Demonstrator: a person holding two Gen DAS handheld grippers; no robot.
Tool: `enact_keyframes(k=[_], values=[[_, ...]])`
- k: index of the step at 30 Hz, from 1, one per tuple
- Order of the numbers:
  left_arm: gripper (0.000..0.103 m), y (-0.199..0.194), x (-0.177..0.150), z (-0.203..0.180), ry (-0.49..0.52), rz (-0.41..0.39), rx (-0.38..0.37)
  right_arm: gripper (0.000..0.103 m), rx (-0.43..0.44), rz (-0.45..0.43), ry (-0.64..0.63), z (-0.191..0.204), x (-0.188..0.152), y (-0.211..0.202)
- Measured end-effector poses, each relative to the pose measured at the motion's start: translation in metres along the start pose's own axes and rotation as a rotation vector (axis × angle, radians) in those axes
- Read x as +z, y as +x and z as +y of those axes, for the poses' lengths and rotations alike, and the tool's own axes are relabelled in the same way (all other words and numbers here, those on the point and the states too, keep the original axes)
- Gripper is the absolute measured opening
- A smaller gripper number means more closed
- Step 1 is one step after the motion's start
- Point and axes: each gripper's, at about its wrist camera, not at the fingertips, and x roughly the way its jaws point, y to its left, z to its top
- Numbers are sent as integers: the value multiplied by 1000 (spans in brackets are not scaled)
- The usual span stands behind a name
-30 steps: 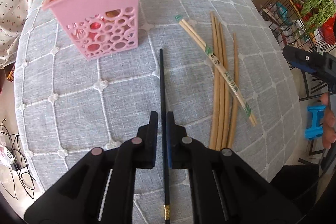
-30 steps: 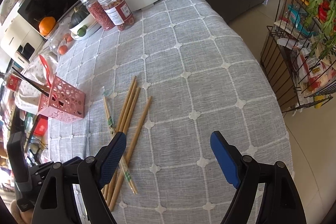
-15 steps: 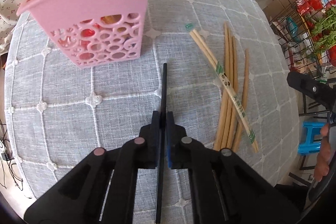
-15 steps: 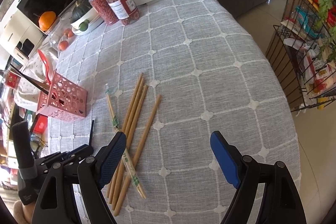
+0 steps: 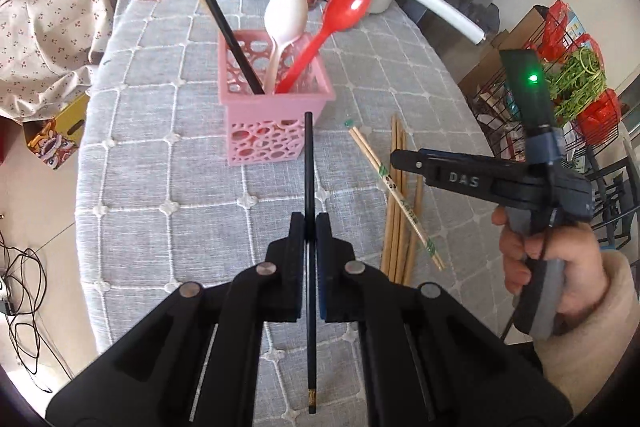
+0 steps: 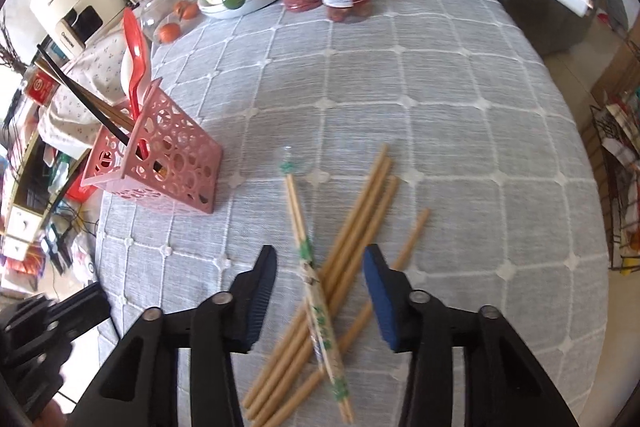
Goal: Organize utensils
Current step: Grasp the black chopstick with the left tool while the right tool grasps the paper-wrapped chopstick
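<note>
Left wrist view: the left gripper (image 5: 308,239) is clamped on a black chopstick (image 5: 308,163), off the table, near the pink basket (image 5: 276,99) holding two spoons and chopsticks.

Right wrist view: the right gripper (image 6: 320,291) has just been closing, not yet pinching the brown chopsticks (image 6: 352,243) left near the table's edge.

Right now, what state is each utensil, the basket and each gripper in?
left gripper: shut on the black chopstick, lifted.
right gripper: jaws open, just been closing, over the bamboo chopsticks.
wrapped chopsticks: lying across the bamboo ones.
pink basket: upright, holding the red spoon, white spoon, two chopsticks.
</note>
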Motion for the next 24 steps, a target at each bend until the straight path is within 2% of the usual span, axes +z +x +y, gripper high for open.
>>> enact_keyframes(k=[4,9,13,16,20,24], values=[[6,-19,-4,16,-19,-31,-7,29,-16,5,-12,13,10,16],[6,-30,-2,33,-46,-44,-15,20,-84,26,-51,28,19,38],[6,-33,-1,33,-46,-52,-21,15,-135,28,-94,35,21,51],[6,-35,-2,30,-42,-60,-19,10,-164,-3,-142,39,20,54],[6,-42,-1,29,-36,-82,-22,5,-141,-32,-113,32,19,42],[6,-51,1,28,-30,-118,-33,5,-67,-116,-61,17,14,2]])
